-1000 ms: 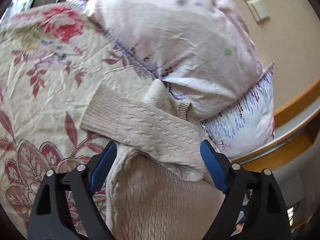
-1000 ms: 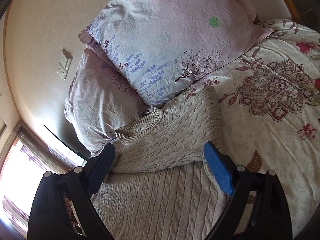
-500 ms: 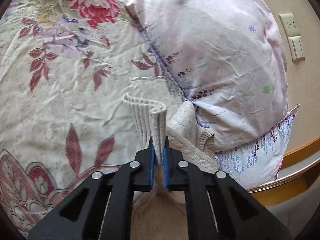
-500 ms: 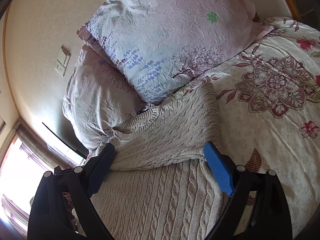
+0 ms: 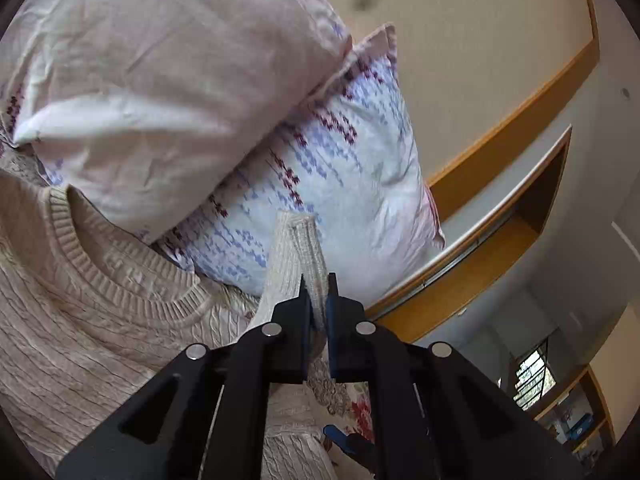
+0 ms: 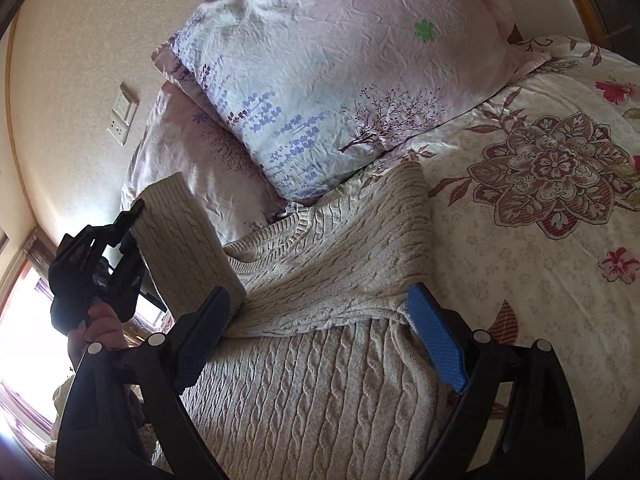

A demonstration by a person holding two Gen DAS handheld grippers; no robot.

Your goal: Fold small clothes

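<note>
My left hand-held gripper (image 5: 316,296) is clamped on the sweater's sleeve (image 5: 294,248), cuff sticking up at center frame in front of the pillows (image 5: 328,152). Right hand-held gripper (image 6: 320,332) just sits wide open, lower frame, over the cream cable-knit sweater (image 6: 320,380) lying on the floral bed (image 6: 540,208).

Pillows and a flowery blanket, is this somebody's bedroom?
Most likely a bedroom: two pillows are stacked against the wall, a floral bedspread covers the bed, and a knitted sweater lies on it.
</note>
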